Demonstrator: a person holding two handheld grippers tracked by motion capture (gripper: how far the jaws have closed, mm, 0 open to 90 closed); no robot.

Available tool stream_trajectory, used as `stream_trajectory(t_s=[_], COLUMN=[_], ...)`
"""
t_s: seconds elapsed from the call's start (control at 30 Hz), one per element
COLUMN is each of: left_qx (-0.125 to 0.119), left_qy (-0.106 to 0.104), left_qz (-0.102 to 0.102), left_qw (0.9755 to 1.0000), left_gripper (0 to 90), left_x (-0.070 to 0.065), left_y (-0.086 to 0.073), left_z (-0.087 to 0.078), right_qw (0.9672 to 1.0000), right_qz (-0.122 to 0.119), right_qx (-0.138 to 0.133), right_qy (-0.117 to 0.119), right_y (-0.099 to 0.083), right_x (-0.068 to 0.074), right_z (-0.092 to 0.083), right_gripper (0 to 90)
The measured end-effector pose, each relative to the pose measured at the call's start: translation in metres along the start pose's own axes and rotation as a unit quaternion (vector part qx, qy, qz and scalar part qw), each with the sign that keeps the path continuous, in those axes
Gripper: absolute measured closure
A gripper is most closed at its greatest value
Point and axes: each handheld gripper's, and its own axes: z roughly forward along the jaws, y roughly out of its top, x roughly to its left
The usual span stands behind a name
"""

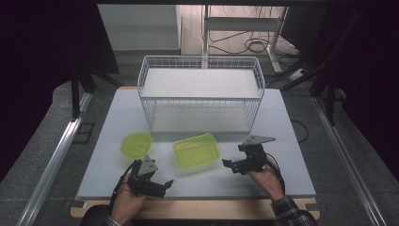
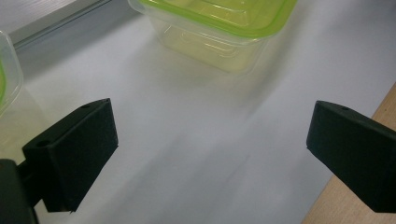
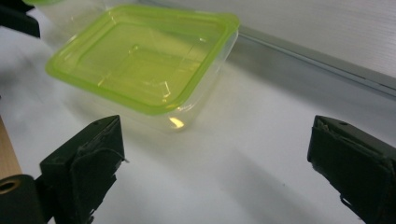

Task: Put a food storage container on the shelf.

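A clear rectangular container with a lime-green lid (image 1: 196,149) lies on the white table top (image 1: 282,141), in front of the wire basket (image 1: 200,94). A smaller green-lidded container (image 1: 136,144) sits to its left. My left gripper (image 1: 163,187) is near the front edge, open and empty, aimed at the rectangular container (image 2: 219,28) and a short way from it. The smaller container (image 2: 7,74) is at that view's left edge. My right gripper (image 1: 230,167) stands open and empty just right of the rectangular container (image 3: 140,60), with its jaws spread wide over bare table.
The white wire basket has two levels and stands at the back middle of the table; its base edge (image 3: 327,60) runs behind the container. The table's wooden front rim (image 2: 327,210) lies close beside my left gripper. Dark floor and cables lie beyond the table.
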Motion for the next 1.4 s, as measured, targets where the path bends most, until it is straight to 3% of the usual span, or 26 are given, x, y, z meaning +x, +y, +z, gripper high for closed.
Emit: stream_trajectory(t_s=[0.13, 0.2, 0.47, 0.63, 0.83, 0.97, 1.2, 1.4], left_qx=[0.004, 0.010, 0.016, 0.017, 0.016, 0.019, 0.021, 0.023], left_qy=[0.002, 0.007, 0.009, 0.010, 0.012, 0.011, 0.010, 0.010], left_qz=[0.001, 0.013, 0.018, 0.019, 0.018, 0.020, 0.022, 0.026], left_qw=[1.0000, 0.9999, 0.9997, 0.9996, 0.9996, 0.9996, 0.9995, 0.9994], left_gripper=[2.2, 2.2, 2.3, 2.5, 2.8, 2.9, 3.1, 3.3], left_x=[-0.001, -0.002, -0.004, -0.004, -0.003, -0.003, -0.004, -0.004], left_y=[-0.001, -0.002, -0.003, -0.003, -0.004, -0.004, -0.004, -0.004], left_z=[0.001, 0.001, 0.001, 0.001, 0.000, 0.000, 0.001, 0.002], right_qw=[0.9999, 0.9998, 0.9975, 0.9954, 0.9950, 0.9931, 0.9873, 0.9790], right_qz=[0.013, 0.019, 0.064, 0.084, 0.082, 0.093, 0.124, 0.160], right_qx=[-0.002, 0.001, 0.014, 0.021, 0.025, 0.035, 0.050, 0.062], right_qy=[0.004, 0.004, 0.028, 0.041, 0.051, 0.061, 0.085, 0.110], right_y=[0.005, 0.007, 0.020, 0.028, 0.037, 0.039, 0.041, 0.040], right_x=[-0.003, -0.004, -0.010, -0.013, -0.014, -0.017, -0.027, -0.035], right_z=[0.003, 0.005, 0.018, 0.026, 0.034, 0.042, 0.055, 0.065], right_gripper=[4.6, 3.9, 4.7, 12.4, 27.0, 37.2, 53.8, 64.6])
